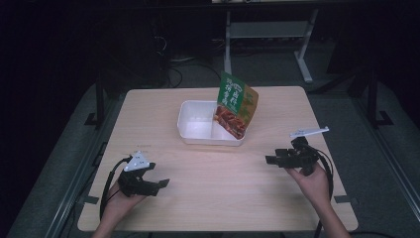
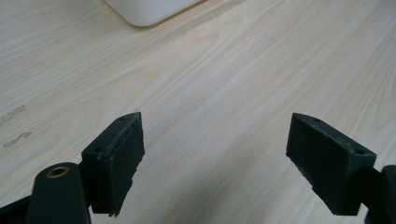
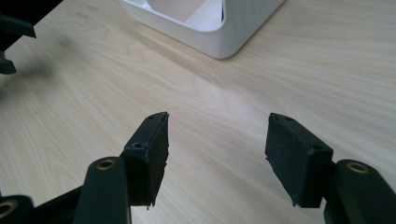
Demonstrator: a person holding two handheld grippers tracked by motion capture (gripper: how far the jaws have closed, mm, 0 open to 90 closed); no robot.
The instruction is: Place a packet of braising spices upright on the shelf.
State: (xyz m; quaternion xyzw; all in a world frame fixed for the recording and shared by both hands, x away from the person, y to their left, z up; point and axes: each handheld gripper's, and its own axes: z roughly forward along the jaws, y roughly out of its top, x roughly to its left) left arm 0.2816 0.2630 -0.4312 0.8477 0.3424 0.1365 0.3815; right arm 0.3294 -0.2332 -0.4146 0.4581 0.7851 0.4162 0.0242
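A white two-compartment tray (image 1: 194,130) sits at the table's middle, toward the far side. A green snack packet (image 1: 236,104) with a red food picture leans upright in its right compartment. My left gripper (image 1: 159,184) rests low at the front left, open, its jaws wide apart over bare wood (image 2: 217,140). My right gripper (image 1: 271,159) is held at the front right, pointing left, open with nothing between its jaws (image 3: 217,135). The tray's corner (image 3: 219,37) lies ahead of the right gripper, and its edge (image 2: 149,11) shows at the top of the left gripper view.
The light wooden table (image 1: 218,198) has bare surface between the grippers and the tray. Dark floor, cables and a white desk frame (image 1: 302,44) lie beyond the far edge. The left gripper's dark body (image 3: 14,32) shows at the upper left of the right gripper view.
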